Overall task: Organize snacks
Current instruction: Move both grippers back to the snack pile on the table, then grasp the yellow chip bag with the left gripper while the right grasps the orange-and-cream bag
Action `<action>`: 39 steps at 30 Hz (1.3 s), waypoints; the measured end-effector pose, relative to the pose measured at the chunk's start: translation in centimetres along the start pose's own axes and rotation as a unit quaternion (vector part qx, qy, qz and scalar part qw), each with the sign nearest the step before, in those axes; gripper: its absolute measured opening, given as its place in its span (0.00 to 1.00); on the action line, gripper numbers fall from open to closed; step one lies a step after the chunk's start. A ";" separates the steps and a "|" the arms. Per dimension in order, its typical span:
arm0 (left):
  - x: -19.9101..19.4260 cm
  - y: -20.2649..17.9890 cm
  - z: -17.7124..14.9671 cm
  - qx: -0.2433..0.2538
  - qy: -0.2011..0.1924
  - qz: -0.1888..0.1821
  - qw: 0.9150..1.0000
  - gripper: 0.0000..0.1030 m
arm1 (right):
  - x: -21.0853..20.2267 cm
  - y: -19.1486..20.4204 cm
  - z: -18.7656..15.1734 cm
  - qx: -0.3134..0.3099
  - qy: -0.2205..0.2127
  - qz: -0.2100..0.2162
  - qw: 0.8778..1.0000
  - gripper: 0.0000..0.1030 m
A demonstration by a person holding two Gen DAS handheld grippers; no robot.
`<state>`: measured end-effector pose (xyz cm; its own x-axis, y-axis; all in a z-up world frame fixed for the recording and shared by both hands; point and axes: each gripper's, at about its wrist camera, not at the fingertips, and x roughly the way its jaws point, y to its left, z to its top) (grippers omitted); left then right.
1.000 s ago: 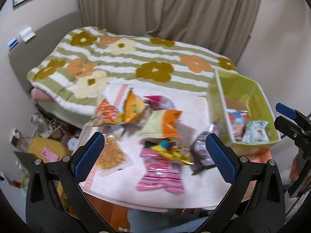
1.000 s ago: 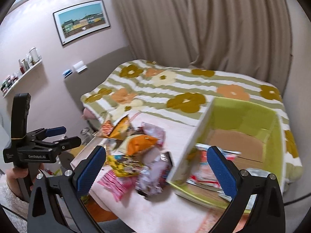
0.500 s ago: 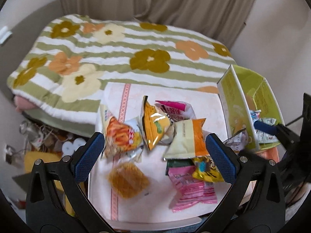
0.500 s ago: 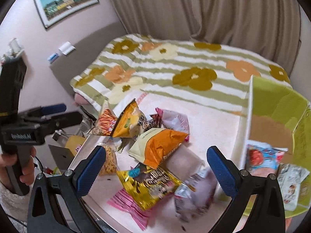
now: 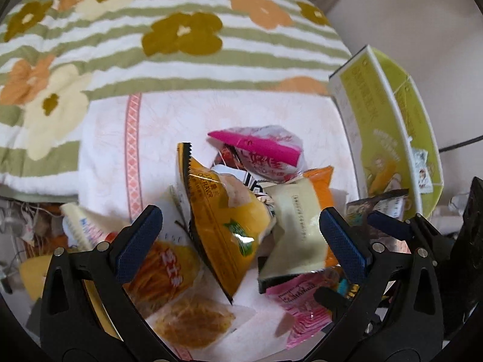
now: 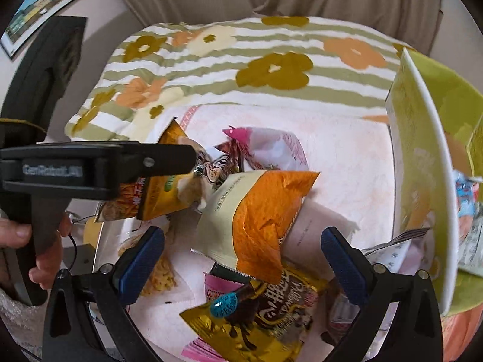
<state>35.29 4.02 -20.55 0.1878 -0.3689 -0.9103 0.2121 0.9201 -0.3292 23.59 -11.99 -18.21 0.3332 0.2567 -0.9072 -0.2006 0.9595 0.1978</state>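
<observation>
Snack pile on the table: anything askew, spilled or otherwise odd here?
Nothing spilled or torn. The packets lie in a loose heap: the yellow bag stands on edge, leaning against the cream-and-orange bag. A silvery packet leans against the outside of the green box rather than in it. Both grippers hover open.

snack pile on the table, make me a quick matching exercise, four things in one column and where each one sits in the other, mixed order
Things:
1. pink-topped packet
2. cream and orange bag
3. gold chocolate bag
4. green box

Places:
A. near table edge, partly under another bag
B. far side of the pile, toward the bed
C. right side of the table
D. middle of the pile, between the right gripper fingers

Pairs: 1-B, 2-D, 3-A, 4-C
</observation>
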 end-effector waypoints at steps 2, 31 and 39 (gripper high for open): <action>0.9 0.1 0.1 0.001 0.009 -0.004 1.000 1.00 | 0.5 0.0 0.1 0.006 0.004 0.000 1.000 1.00; 1.1 1.3 0.0 -0.014 0.007 0.011 1.000 0.63 | 3.1 -0.6 1.5 0.002 0.045 0.005 0.999 1.00; -1.1 1.9 0.3 -0.017 -0.023 0.013 1.000 0.63 | 4.1 -0.8 2.1 0.016 0.063 0.000 0.998 1.00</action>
<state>35.76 6.12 -20.10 0.2367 -0.3495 -0.9066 0.1735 0.9333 -0.3145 27.01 -11.43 -21.34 0.2141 0.2417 -0.9465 -0.1700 0.9633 0.2075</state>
